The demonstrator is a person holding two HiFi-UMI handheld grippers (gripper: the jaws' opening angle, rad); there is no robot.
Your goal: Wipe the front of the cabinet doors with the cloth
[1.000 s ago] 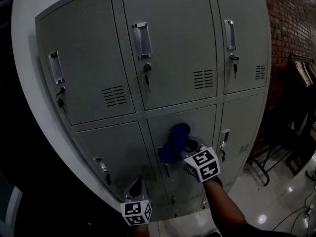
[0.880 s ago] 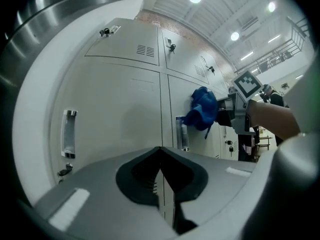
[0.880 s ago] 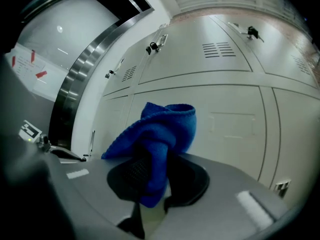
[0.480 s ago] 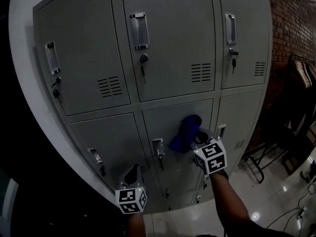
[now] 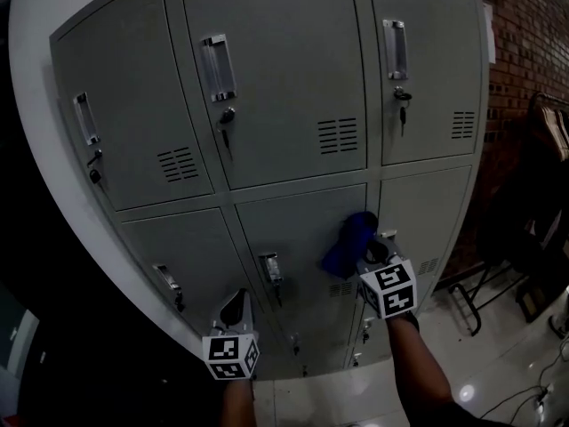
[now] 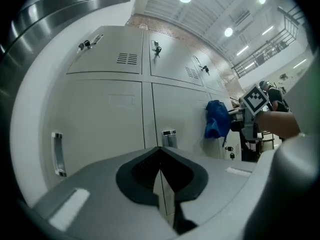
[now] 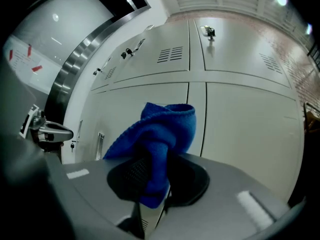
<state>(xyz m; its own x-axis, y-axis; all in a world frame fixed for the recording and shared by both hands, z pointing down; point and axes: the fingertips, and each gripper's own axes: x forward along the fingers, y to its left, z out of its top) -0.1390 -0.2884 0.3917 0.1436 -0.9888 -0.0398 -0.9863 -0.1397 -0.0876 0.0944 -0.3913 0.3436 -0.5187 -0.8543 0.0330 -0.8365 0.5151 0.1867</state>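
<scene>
Right gripper view: my R gripper is clamped on the blue cloth, bunched upright just ahead of the jaws against the lower-middle cabinet door; L gripper, closed on nothing, hangs lower left, apart.

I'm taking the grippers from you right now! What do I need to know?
Right gripper: shut on the blue cloth, held up at the lower middle cabinet door, near its right edge.
Left gripper: shut, empty, low in front of the lower left door.
Done: the cloth is at the doors. Nothing on them shows which are already wiped.
Left: to be safe, wipe across every door front, the upper doors too.
</scene>
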